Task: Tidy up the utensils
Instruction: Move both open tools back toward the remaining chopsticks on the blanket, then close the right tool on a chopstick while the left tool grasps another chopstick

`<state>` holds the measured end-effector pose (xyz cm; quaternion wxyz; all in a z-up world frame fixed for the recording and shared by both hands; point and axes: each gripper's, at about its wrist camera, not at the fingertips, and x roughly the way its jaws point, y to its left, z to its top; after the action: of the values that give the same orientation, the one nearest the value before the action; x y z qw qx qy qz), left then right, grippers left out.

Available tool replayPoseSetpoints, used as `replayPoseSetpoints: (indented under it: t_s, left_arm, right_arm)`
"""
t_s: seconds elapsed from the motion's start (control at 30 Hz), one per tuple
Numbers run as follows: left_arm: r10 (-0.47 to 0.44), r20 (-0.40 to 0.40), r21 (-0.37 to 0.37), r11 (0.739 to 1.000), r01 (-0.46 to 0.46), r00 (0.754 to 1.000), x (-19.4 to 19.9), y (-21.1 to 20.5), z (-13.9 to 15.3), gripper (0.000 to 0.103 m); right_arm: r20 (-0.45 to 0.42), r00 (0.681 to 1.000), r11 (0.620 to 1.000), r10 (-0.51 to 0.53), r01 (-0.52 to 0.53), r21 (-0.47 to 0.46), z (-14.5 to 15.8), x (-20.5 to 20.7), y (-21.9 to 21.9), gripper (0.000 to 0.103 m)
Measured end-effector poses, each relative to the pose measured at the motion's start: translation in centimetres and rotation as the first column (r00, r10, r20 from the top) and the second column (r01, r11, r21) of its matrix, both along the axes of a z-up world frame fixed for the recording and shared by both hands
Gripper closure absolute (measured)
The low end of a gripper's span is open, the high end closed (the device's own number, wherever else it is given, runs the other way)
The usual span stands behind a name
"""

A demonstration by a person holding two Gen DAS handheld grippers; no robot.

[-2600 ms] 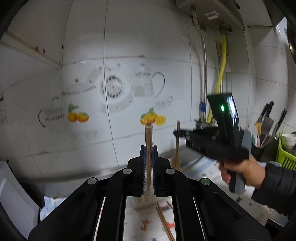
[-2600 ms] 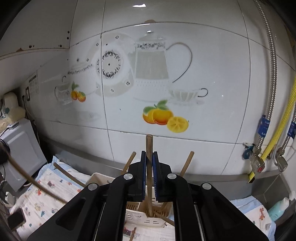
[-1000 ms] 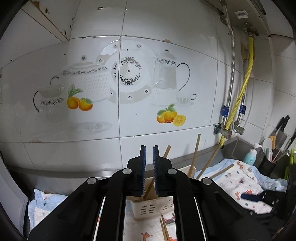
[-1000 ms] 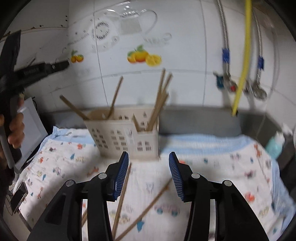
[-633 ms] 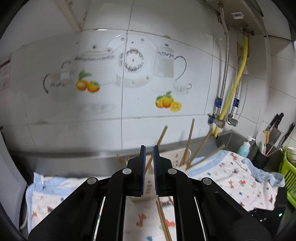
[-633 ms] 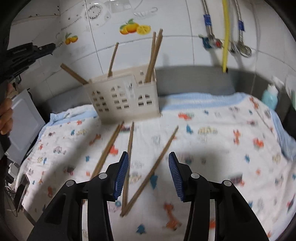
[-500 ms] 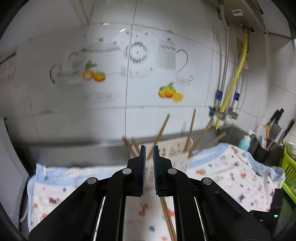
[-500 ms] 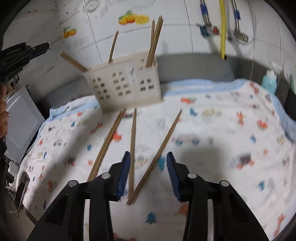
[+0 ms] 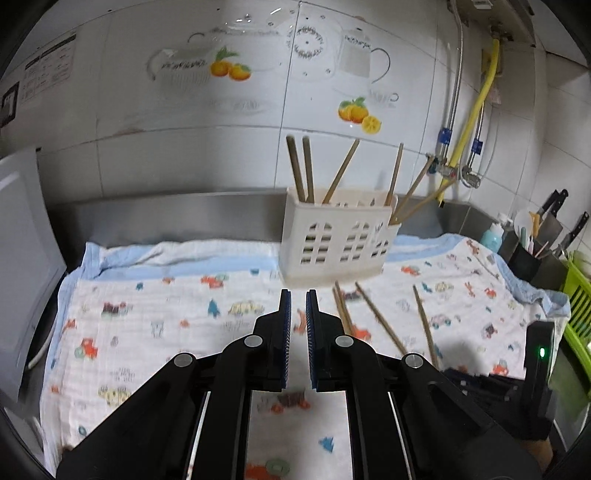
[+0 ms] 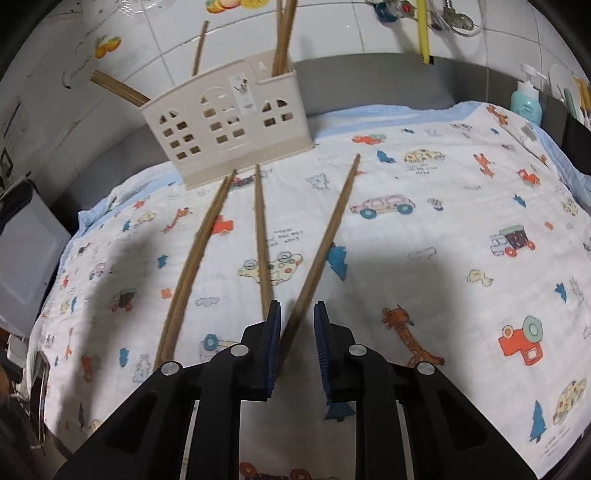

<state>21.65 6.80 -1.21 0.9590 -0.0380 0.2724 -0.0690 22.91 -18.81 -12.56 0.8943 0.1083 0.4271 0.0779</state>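
While several chopsticks (image 10: 284, 33) already stood in holder (image 10: 229, 122) by worktop's back edge, four left on cloth (image 10: 443, 229); right claw (image 10: 297, 343) just closing round one chopstick (image 10: 325, 240), not yet clamped; left claw (image 9: 297, 321) clenched, empty.

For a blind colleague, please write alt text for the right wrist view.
The right gripper has just been closing around the near end of a wooden chopstick lying on a cartoon-print cloth. Other chopsticks lie left of it; behind stands a cream holder.

chopsticks (image 10: 258, 236) on cloth (image 10: 443, 258), before holder (image 10: 229, 129)
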Motion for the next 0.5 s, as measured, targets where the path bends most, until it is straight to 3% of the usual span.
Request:
replayPoseSetpoints:
  t_s: [0.27,0.3,0.33,0.37,0.5]
  left_arm:
    - [0.025,-0.035,-0.017,1.000,-0.026,0.999,-1.6,0.0,-2.0,0.094]
    - [0.027,-0.044,-0.025,0.999,-0.028,0.999,-1.7,0.1,-2.4,0.089]
    - [0.032,-0.054,-0.030,0.999,-0.033,0.998,-1.8,0.1,-2.7,0.073]
    - [0.039,-0.057,-0.028,0.999,-0.041,0.998,-1.8,0.1,-2.9,0.066]
    - [0.036,-0.057,-0.034,0.999,-0.038,0.998,-2.4,-0.1,-3.5,0.064]
  right_arm:
    - [-0.005,1.000,1.000,-0.019,0.019,-0.007,-0.2,0.1,0.3,0.085]
    - [-0.006,1.000,1.000,-0.022,0.022,-0.023,-0.3,0.1,0.4,0.085]
    - [-0.009,1.000,0.999,-0.023,0.022,-0.025,-0.4,0.1,0.5,0.086]
    - [-0.010,1.000,0.999,-0.022,0.022,-0.023,-0.5,0.1,0.5,0.086]
    - [-0.010,0.999,0.999,-0.033,0.033,-0.029,-0.7,0.1,0.4,0.089]
